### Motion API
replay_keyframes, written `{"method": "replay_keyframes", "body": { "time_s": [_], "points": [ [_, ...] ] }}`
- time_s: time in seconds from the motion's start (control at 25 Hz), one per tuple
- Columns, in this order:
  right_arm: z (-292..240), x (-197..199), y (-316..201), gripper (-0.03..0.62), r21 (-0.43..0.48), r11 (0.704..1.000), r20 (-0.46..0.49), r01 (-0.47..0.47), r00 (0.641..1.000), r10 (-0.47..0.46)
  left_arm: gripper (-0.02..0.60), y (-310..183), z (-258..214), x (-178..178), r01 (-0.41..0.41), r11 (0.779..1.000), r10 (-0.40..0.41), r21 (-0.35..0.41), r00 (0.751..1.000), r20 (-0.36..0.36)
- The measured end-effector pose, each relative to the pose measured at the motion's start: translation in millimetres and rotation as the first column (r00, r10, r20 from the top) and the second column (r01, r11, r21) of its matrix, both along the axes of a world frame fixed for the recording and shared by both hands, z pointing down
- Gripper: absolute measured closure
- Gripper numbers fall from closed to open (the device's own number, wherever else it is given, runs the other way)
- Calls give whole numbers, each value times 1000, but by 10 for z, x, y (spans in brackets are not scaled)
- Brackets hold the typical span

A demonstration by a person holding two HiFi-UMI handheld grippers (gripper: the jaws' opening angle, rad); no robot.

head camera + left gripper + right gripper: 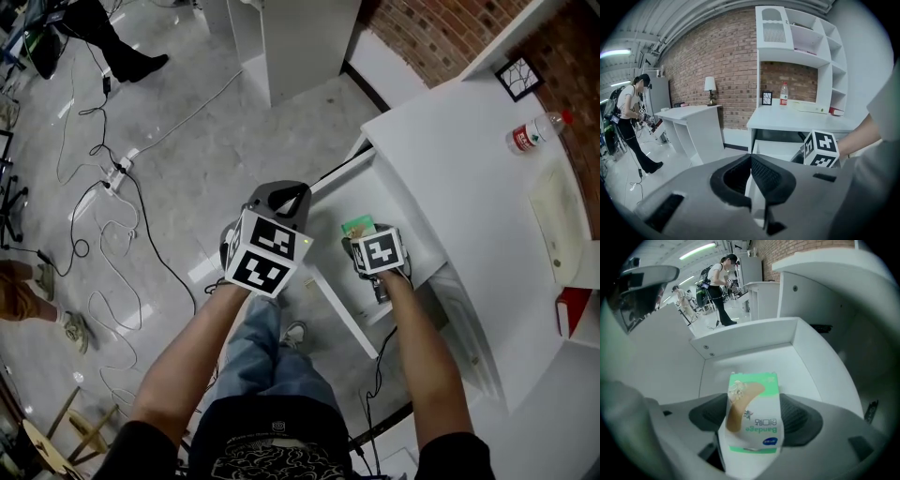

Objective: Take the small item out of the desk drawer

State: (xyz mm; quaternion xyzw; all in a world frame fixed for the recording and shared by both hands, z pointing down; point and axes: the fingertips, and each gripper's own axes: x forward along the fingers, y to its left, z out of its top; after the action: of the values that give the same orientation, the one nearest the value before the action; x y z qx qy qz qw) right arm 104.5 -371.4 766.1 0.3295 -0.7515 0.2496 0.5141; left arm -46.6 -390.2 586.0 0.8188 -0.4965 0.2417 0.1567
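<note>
Nearest: left gripper (751,158), jaws shut, empty, parked left of the drawer (740,339). Right gripper (754,420): jaws wide-ish, pads clamped on bandage box (753,397), box still w/in open drawer, prob. just off floor. Grab done; remaining: lift clear, pull out.

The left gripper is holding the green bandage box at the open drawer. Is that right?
No. The right gripper holds the box at the open drawer, not the left gripper. The right gripper view shows the box between its jaws; the left jaws are shut, empty.
</note>
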Motion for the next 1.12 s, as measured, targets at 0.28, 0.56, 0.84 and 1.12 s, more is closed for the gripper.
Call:
{"method": "replay_keyframes", "body": {
  "time_s": [0.28, 0.56, 0.84, 1.12],
  "points": [
    [-520, -2, 18, 246, 77, 997, 85, -27, 996, 21, 575, 150, -240, 168, -4, 1000, 4, 21, 1000, 14],
    [-1083, -50, 170, 246, 138, 990, 182, -38, 983, 12, 575, 357, -576, 262, -1, 999, 0, 52, 1000, 17],
    [-1646, -62, 282, 246, 209, 976, 264, -57, 964, 0, 575, 474, -912, 325, 9, 997, -10, 78, 1000, 11],
    [-2263, 119, 306, 246, 288, 950, 313, -121, 949, 26, 575, 581, -1285, 442, 3, 994, -5, 106, 1000, 21]
  ]
}}
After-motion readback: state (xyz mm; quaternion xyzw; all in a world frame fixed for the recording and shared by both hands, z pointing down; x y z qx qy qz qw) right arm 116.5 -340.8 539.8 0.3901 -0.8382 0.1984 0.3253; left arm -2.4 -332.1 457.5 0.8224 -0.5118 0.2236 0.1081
